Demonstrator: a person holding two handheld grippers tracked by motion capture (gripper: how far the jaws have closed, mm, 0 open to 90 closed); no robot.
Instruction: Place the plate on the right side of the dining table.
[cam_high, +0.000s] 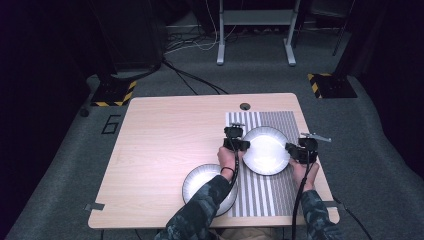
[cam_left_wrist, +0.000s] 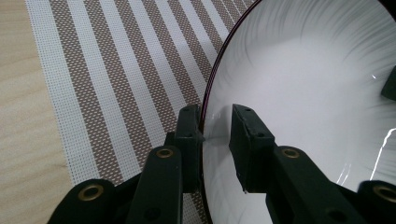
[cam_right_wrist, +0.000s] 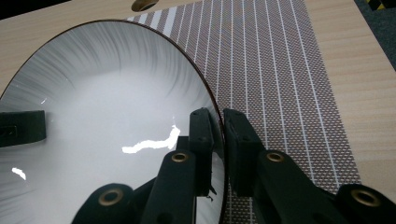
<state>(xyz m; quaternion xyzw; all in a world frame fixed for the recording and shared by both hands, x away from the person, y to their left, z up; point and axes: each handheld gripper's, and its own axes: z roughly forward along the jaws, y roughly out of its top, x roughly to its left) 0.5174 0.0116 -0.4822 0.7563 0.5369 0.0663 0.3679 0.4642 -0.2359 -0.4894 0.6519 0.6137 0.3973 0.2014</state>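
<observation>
On the striped placemat (cam_high: 277, 192), right half of the wooden table (cam_high: 165, 150): two grippers work one plate together.
Upper plate (cam_high: 266, 150): white with a dark rim, over the placemat; whether it rests on the mat or is just lifted cannot be told.
Left gripper (cam_left_wrist: 216, 123): jaws straddle the plate's near-left rim, one outside and one inside; a gap remains at the inner jaw, so not yet fully pinched.
Right gripper (cam_right_wrist: 219, 123): jaws pressed onto the opposite rim, pinching it.
Second plate (cam_high: 200, 182): similar, at the table's front edge beside the placemat, partly under the person's left sleeve (cam_high: 202, 210).
Progress: judged an early stage; both rims are engaged, but carrying and setting down the upper plate remain.
</observation>
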